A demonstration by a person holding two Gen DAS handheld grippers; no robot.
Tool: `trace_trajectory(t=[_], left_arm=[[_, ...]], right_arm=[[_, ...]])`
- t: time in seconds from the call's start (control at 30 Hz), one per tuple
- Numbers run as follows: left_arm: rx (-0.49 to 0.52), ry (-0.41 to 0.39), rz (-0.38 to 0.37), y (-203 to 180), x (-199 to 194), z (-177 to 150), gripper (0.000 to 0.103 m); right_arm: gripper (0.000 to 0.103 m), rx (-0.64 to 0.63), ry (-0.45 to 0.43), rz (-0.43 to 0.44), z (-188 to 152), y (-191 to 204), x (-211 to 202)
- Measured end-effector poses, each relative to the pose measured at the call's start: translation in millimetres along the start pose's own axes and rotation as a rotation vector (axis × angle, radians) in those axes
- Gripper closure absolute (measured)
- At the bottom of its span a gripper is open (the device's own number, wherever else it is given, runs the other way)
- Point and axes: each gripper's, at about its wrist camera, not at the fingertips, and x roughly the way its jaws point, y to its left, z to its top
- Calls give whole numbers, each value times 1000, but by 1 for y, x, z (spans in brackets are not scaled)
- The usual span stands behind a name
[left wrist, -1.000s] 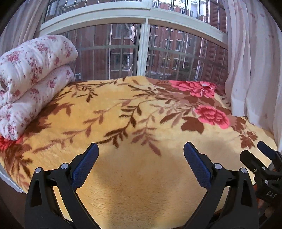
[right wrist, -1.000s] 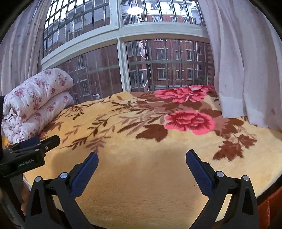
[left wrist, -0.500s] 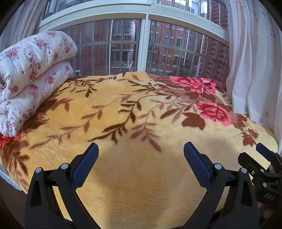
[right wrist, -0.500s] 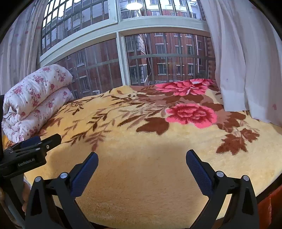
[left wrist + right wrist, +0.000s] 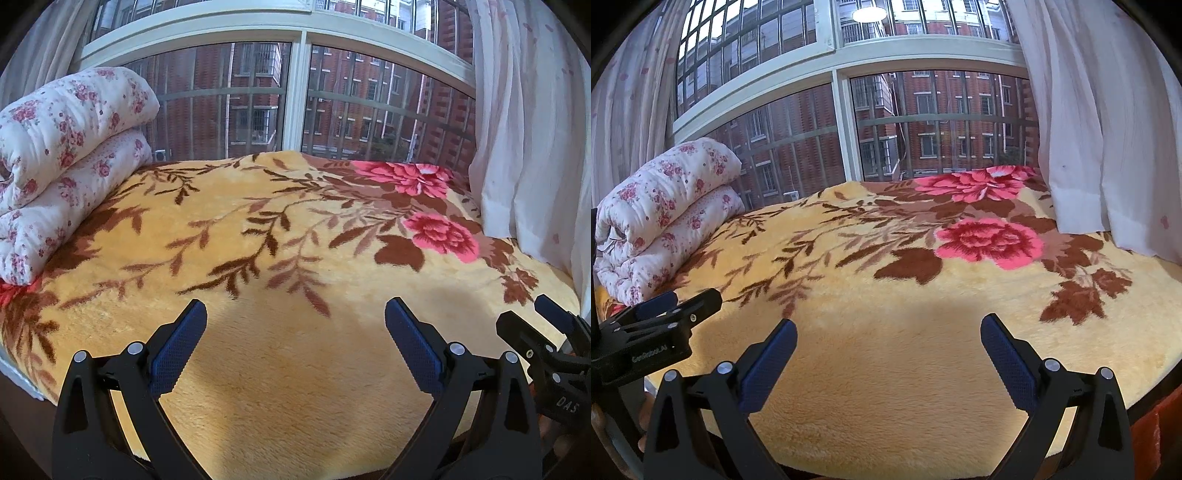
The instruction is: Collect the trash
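left wrist view: both tongs (image 5: 295, 325) (image 5: 888, 339) spread wide, empty, over blanket's (image 5: 280, 229) near edge

The blanket (image 5: 280, 369) is golden yellow plush, patterned with brown leafy sprays and pink-red roses (image 5: 990, 242). The rolled quilt (image 5: 70, 147) is white with small pink-red flower sprigs. The curtain (image 5: 1108, 129) is sheer white, seemingly dotted with faint pink marks. The window frame (image 5: 295, 88) is off-white. Both grippers are black with blue textured pads (image 5: 177, 345).
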Motion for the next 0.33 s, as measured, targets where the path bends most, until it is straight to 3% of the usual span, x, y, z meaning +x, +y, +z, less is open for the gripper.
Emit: trace_trajectory(t=[0.33], left_arm=[[-14,23,-2,2,4,-1,8]], right_arm=[[5,0,1,0,1,-3,0]])
